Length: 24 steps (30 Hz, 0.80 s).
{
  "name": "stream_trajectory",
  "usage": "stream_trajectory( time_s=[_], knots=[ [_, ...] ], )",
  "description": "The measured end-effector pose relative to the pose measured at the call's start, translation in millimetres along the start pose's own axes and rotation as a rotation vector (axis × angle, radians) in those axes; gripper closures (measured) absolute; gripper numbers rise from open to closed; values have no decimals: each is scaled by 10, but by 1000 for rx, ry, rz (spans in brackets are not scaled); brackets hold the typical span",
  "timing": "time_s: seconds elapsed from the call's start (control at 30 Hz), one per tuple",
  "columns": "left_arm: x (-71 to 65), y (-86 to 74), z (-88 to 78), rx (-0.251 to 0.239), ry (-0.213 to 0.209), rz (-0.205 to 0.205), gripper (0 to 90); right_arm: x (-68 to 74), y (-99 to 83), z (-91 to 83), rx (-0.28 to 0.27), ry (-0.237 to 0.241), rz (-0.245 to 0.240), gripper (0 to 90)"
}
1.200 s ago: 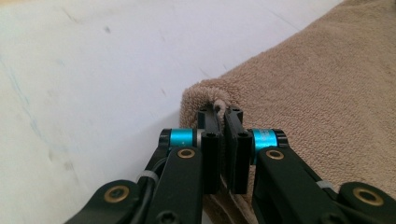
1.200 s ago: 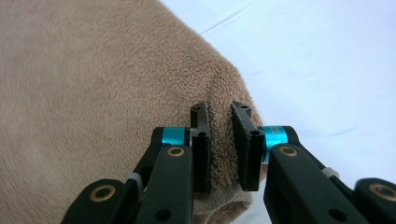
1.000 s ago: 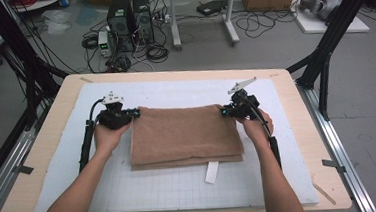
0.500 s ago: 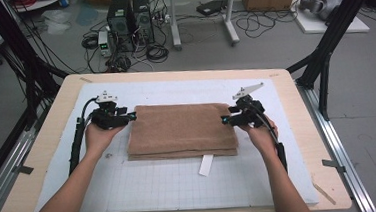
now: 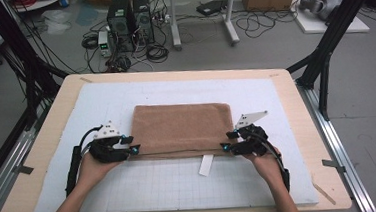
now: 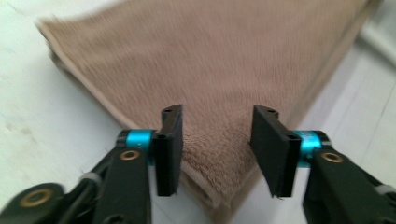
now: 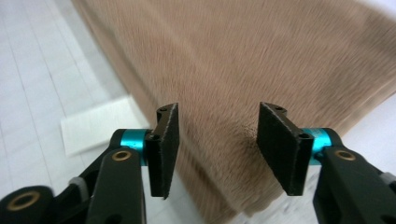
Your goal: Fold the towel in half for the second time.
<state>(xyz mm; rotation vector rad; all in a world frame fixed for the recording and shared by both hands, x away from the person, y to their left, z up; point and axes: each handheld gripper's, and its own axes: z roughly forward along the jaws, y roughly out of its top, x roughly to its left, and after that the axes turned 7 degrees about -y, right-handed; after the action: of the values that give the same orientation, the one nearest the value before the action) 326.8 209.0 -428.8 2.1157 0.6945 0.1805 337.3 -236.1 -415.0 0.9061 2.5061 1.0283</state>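
A folded brown towel (image 5: 180, 126) lies flat on the white grid mat (image 5: 171, 187). My left gripper (image 5: 131, 144) is at its near left corner and my right gripper (image 5: 225, 141) at its near right corner. In the left gripper view the towel's corner (image 6: 210, 60) runs between the spread jaws of the left gripper (image 6: 217, 140), and the pads stand clear of it. The right gripper (image 7: 217, 140) straddles the towel's layered edge (image 7: 243, 56) the same way. Both pairs of jaws have just been closing a little, with towel between them.
A white label (image 5: 206, 165) sticks out from under the towel's near edge, also seen as a white slip (image 7: 98, 123). The mat covers most of the wooden table (image 5: 52, 125). Black frame poles stand at the far left and right.
Both hands slid from the towel's far corners toward the person to its near corners. Both pairs of jaws, shut a second ago, now stand apart over the corners.
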Motion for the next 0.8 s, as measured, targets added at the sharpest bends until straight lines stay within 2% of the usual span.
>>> stream_trajectory(
  time_s=[0.07,0.1,0.17,0.2,0.23,0.37,0.43,0.47,0.53,0.57,0.63,0.73,0.8],
  knots=[
    [-17,-67,50,21,1,18,691,24,-54,82,29,20,-5,590],
    [-26,-88,59,15,10,27,754,45,-73,116,43,17,-13,627],
    [-26,-78,43,8,18,34,862,68,-86,117,24,1,-34,753],
    [-19,-73,27,8,28,31,891,68,-78,100,19,18,-34,808],
    [-5,-71,7,-2,30,24,892,70,-69,80,11,17,-40,814],
    [29,-78,-101,-27,62,16,897,71,-42,5,0,17,-40,816],
    [46,-103,-123,-13,78,13,897,97,-43,-6,6,14,-52,814],
    [54,-116,-129,-19,66,-6,897,106,-51,-3,13,7,-58,797],
    [38,-106,-158,-30,67,-2,894,93,-69,2,21,18,-41,720],
    [27,-87,-175,-49,61,-3,868,91,-66,-21,7,25,-22,684],
    [-11,-27,-183,-88,50,-8,797,97,-28,-75,-53,44,-1,642],
    [-84,83,-100,-105,28,5,769,136,89,-64,-88,55,1,612],
    [-122,128,-6,-102,28,11,763,177,160,9,-83,48,-12,611]
  ],
)
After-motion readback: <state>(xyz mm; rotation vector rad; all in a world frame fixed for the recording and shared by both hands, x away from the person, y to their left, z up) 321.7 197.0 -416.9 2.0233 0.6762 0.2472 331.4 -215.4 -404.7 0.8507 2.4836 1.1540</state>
